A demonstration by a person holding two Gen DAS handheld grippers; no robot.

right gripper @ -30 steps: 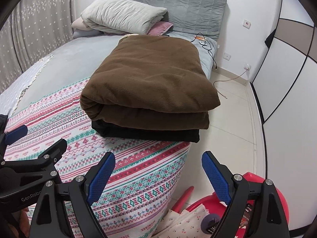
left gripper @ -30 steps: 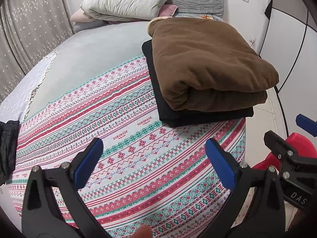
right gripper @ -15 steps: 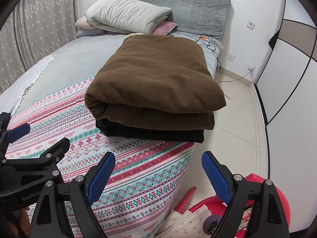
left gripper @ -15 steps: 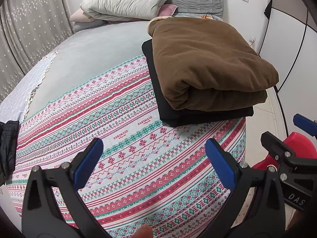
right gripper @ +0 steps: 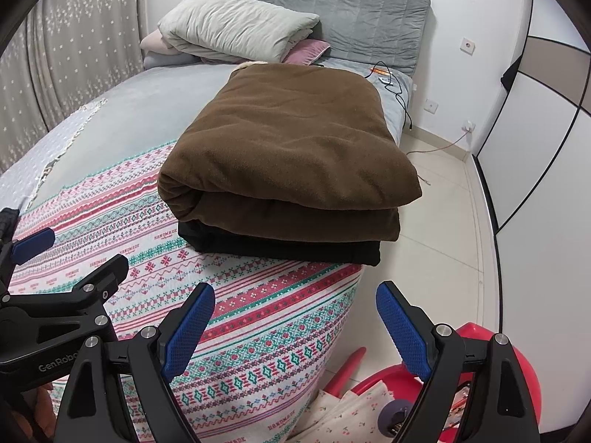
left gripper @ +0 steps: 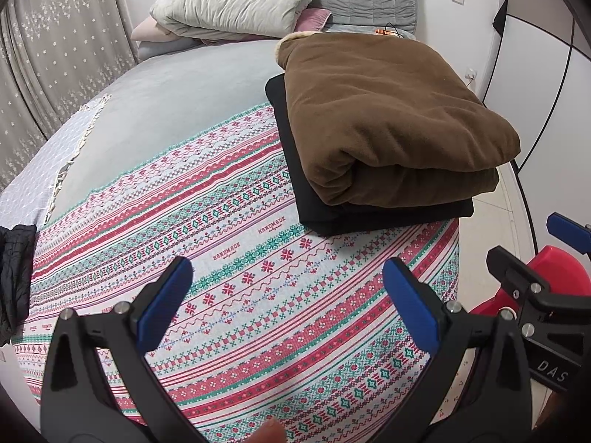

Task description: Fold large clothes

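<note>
The right gripper (right gripper: 291, 326) hangs wide open over the bed's corner, nothing between its blue pads (right gripper: 402, 332). Ahead, a folded brown blanket (right gripper: 291, 151) lies on a folded black garment (right gripper: 284, 249) — both on a patterned cover (right gripper: 258, 317) near the bed's right edge. The left gripper (right gripper: 55, 277) shows at the left edge. Pillows (right gripper: 236, 29) are stacked against a grey headboard (right gripper: 369, 18). Below right, a red tub (right gripper: 399, 376) stands on the floor — floral cloth (right gripper: 351, 409) in it.

I am looking into a home bedroom: ahead of my grippers a bed (right gripper: 122, 118) is stretching away to pillows (right gripper: 236, 29) and a padded headboard (right gripper: 354, 11), with curtains (right gripper: 70, 59) hanging to the left.
</note>
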